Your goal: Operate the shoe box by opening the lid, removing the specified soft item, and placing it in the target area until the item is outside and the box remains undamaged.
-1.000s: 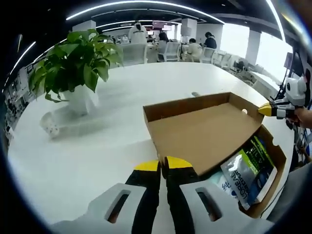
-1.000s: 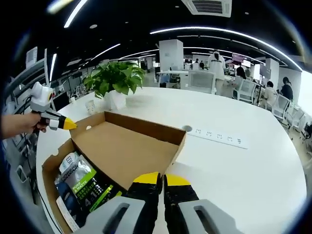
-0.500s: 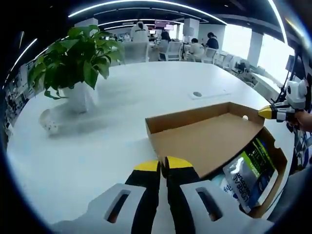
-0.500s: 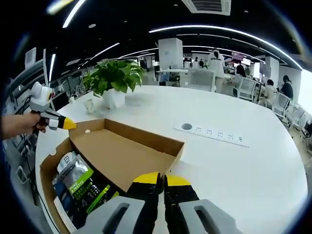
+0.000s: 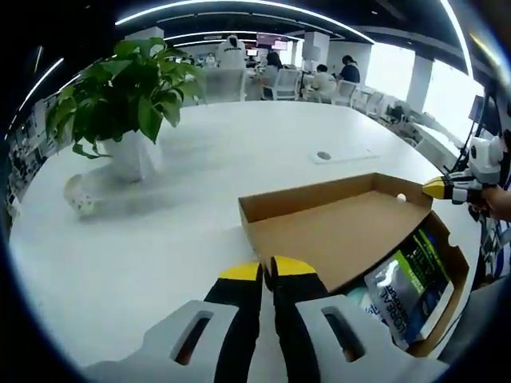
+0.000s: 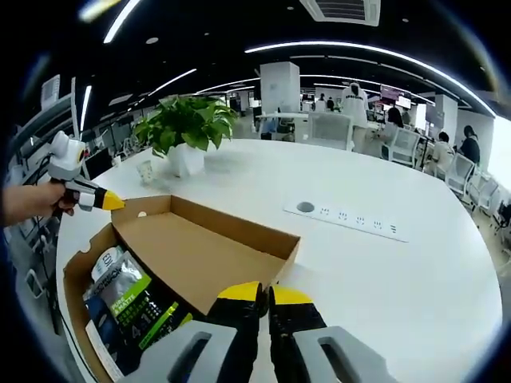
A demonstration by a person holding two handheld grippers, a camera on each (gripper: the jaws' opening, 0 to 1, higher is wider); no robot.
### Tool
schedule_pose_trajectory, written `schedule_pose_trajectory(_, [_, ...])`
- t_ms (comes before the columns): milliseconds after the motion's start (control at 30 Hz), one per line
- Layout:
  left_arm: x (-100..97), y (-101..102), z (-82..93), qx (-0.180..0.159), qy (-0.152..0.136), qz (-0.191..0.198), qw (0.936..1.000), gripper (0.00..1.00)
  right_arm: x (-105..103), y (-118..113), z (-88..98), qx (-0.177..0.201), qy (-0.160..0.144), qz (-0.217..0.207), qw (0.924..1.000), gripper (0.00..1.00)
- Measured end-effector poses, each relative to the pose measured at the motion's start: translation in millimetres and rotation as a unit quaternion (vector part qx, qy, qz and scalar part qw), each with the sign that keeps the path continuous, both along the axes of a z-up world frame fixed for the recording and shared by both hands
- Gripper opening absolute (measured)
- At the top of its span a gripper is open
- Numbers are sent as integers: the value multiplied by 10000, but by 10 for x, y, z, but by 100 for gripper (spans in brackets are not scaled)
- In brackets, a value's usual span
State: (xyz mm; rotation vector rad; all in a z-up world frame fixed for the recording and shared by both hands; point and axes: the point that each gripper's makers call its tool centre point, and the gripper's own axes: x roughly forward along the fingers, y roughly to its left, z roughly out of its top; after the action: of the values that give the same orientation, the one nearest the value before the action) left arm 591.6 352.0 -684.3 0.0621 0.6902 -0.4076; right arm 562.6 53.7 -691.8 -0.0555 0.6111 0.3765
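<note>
Just ahead of both tongs: a brown cardboard shoe box (image 5: 447,263) stands open on the bench, its hinged lid (image 5: 335,231) swung back and nearly level.
Box, right gripper view: the box wall (image 6: 76,275) lies low and to the left of the right tongs (image 6: 263,294); the lid (image 6: 204,251) reaches toward them.
Soft item: a green, grey and black printed soft pouch (image 5: 407,279) lies inside the box, to the right of the left tongs (image 5: 265,271); in the right gripper view the pouch (image 6: 128,291) is to the left of the tongs.
Left tongs: yellow tips pressed together with nothing between them, at the lid's near edge; whether they touch it cannot be told.
Right tongs: yellow tips likewise together and holding nothing, at the lid's edge.
Other gripper in view: each gripper shows in the other's view as a white body with a yellow tip, right (image 5: 447,186) and left (image 6: 100,199), at a corner of the lid.
Bench: a large white round bench (image 5: 200,159) carries the box.
Farther off: a leafy green plant in a white pot (image 5: 120,96) stands beyond the left tongs, well apart from the box; a white power strip (image 6: 355,223) is set in the bench beyond the right tongs.
</note>
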Motion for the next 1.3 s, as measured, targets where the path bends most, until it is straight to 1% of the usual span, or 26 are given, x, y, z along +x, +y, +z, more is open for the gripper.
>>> schedule_pose_trajectory(267, [-28,-15,40,94,-52,-84,9999,5,-22,2,33,-58,-60,44,10000,0])
schedule_pose_trajectory(433, [-45,-11,88,127,-130,-132,9997,6,-40,13,89,-179,-221,132,9995,0])
schedule_pose_trajectory(500, [-48,-2,100,143,-151,-137,9997,7,-38,-8,124,-173,-280,122,9994,0])
schedule_pose_trajectory(600, [-73,-2,153,133,-216,-158,9996,10,-46,2,180,-79,-319,145,9994,2])
schedule_pose_trajectory(700, [-94,-10,205,132,-264,-171,9994,10,-68,17,227,-94,-390,170,9991,3])
schedule_pose_trajectory(900, [-137,-29,326,174,-396,-223,9988,12,-159,52,246,-72,-349,248,9991,6])
schedule_pose_trajectory(1067, [-231,-49,389,164,-429,-257,9986,14,-254,105,283,-40,-354,361,9987,8])
schedule_pose_trajectory(1300, [-442,-89,377,117,-367,-306,9988,17,-373,163,280,-30,-343,486,9982,14])
